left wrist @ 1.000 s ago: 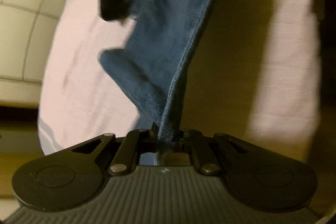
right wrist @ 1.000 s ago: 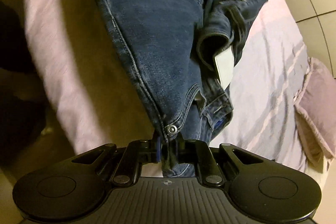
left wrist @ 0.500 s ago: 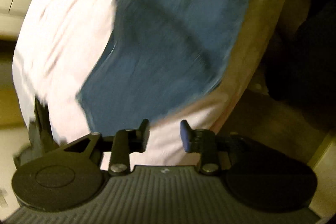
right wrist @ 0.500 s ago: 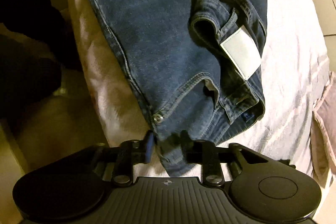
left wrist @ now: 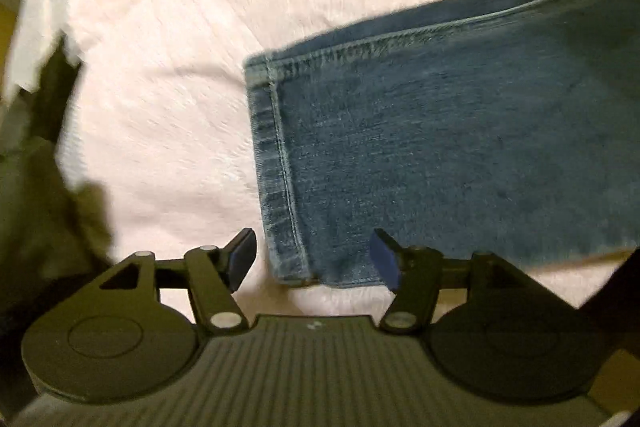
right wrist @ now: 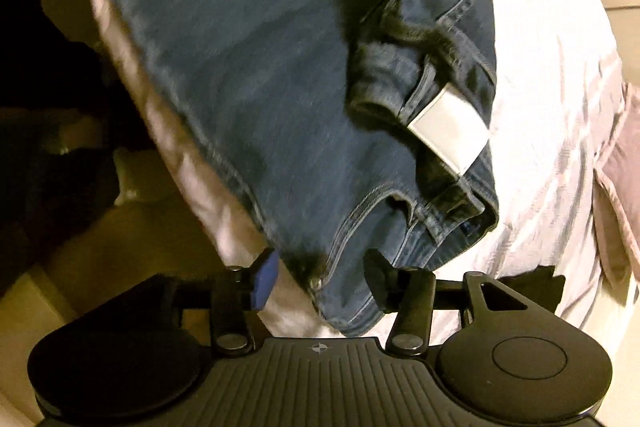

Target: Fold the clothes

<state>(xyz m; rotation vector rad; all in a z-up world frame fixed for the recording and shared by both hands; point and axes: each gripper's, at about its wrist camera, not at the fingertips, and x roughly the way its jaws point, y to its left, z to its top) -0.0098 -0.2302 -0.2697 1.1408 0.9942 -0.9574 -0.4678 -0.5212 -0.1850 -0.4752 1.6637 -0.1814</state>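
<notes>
A pair of blue jeans is lying on a bed covered by a pale pink bedspread, and both tools have just let it go. A second ago each tool was pinching denim and holding it up off the bed; now the fabric is resting flat.

The left tool is hovering with its jaws wide apart and nothing between them, right over the corner of a leg hem. The leg is stretching away to the right across the bedspread. The right tool is likewise gaping and holding nothing, its fingers straddling the waistband corner where a small metal rivet is showing. That corner is sitting close to the bed's edge.

The release suggests the jeans have just been laid out lengthwise, one leg seemingly on top of the other, ready for a further fold. Whether more folds are coming cannot be judged from here.

Around the waist, things are looking untidy. The upper waistband is bunching up beside the flat leg, with a white label poking out of the folds. That bunch would likely need smoothing for a neat result.

Farther right on the bed, a mauve pillow is lying well apart from the jeans. To the left the bedspread is dropping off toward a dim floor, so the denim near the edge could slip. The pictures are slightly blurred by motion.
</notes>
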